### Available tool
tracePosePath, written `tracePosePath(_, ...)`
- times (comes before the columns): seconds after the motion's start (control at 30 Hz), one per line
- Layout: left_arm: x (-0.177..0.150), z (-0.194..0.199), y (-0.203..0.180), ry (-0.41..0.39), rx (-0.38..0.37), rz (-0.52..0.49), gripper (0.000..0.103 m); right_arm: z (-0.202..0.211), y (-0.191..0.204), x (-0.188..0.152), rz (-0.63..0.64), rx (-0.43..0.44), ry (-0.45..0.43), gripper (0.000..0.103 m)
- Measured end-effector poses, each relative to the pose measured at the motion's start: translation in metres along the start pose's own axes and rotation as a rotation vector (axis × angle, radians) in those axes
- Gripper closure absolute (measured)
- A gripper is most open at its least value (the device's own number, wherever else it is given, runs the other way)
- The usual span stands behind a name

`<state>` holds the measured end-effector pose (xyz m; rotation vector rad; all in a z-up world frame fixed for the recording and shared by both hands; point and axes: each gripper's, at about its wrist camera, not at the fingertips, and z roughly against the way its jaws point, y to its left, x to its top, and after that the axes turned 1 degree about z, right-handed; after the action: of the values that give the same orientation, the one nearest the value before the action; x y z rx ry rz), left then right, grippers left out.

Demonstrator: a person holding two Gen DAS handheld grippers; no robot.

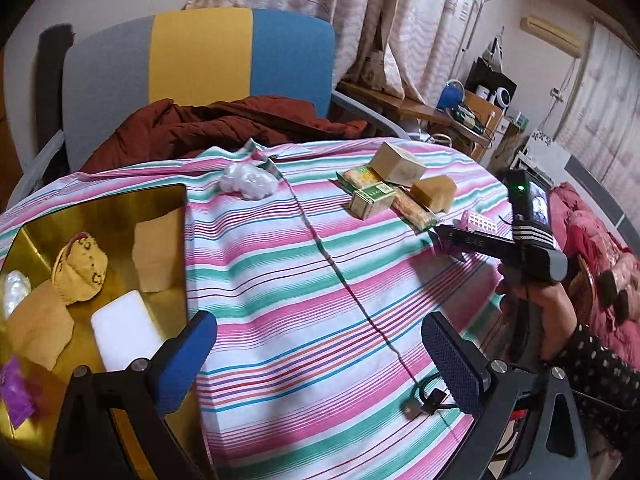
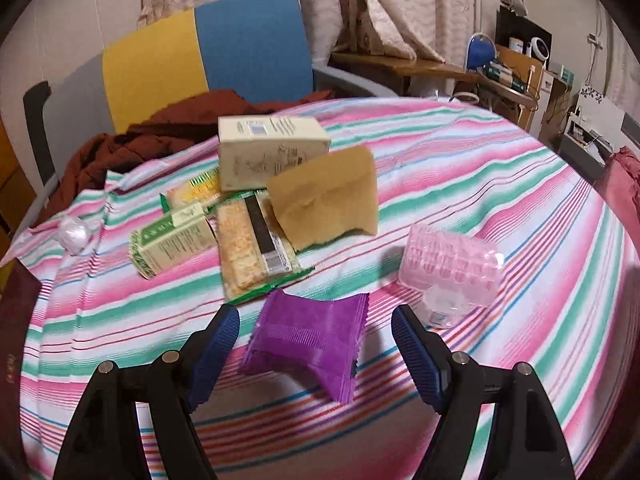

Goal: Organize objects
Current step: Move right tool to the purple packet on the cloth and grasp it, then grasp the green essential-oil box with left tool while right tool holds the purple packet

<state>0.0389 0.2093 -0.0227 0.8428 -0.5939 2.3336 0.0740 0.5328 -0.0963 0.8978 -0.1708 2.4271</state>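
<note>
A gold tray [image 1: 100, 216] at the left holds a yellow cap [image 1: 80, 268], a white block [image 1: 128, 332], tan pieces and a purple packet [image 1: 14, 392]. My left gripper [image 1: 320, 360] is open and empty beside the tray, over the striped cloth. My right gripper [image 2: 316, 340] is open, with a purple packet [image 2: 308, 340] lying between its fingers on the cloth. Beyond it lie a cracker pack [image 2: 248, 248], a green box [image 2: 172, 240], a cream box [image 2: 268, 148], a tan sponge [image 2: 328, 200] and a pink roller [image 2: 452, 272]. The right gripper also shows in the left wrist view [image 1: 440, 236].
A white wad [image 1: 248, 180] lies at the far edge of the striped table [image 1: 304, 320]. A chair [image 1: 200, 56] with a brown jacket [image 1: 224, 124] stands behind. A black cable clip [image 1: 428, 400] lies near my left gripper. Shelves and clutter are at the right.
</note>
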Motion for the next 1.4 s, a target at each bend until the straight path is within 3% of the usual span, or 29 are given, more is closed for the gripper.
tracePosePath(0.17, 0.010, -0.015, -0.010, 0.020, 0.000, -0.036, 0.000, -0.003, -0.002, -0.006, -0.015, 0.005, 0.011, 0.058)
tracePosePath(0.3, 0.021, -0.032, -0.018, 0.041, -0.007, -0.062, 0.000, 0.000, -0.008, -0.009, -0.027, 0.041, 0.003, 0.063)
tracePosePath(0.53, 0.049, -0.079, -0.036, 0.072, -0.031, -0.103, 0.000, 0.006, -0.015, -0.018, -0.028, 0.074, -0.020, 0.063)
tracePosePath(0.73, 0.081, -0.131, -0.062, 0.083, -0.037, -0.217, 0.000, 0.007, -0.022, -0.020, -0.053, 0.103, -0.040, 0.063)
tracePosePath(0.93, 0.113, -0.184, -0.077, 0.088, -0.029, -0.288, 0.000, 0.007, -0.026, -0.022, -0.067, 0.121, -0.058, 0.063)
tracePosePath(1.13, 0.125, -0.229, -0.082, 0.134, 0.001, -0.305, 0.000, 0.006, -0.028, -0.023, -0.078, 0.135, -0.071, 0.063)
tracePosePath(1.23, 0.123, -0.240, -0.085, 0.138, 0.005, -0.314, 0.009, 0.004, -0.028, -0.023, -0.083, 0.140, -0.076, 0.063)
tracePosePath(1.3, 0.118, -0.247, -0.088, 0.145, 0.007, -0.322, 0.031, 0.004, -0.028, -0.024, -0.083, 0.139, -0.079, 0.063)
tracePosePath(1.4, 0.113, -0.250, -0.089, 0.152, 0.008, -0.326, 0.043, 0.004, -0.028, -0.024, -0.084, 0.140, -0.080, 0.063)
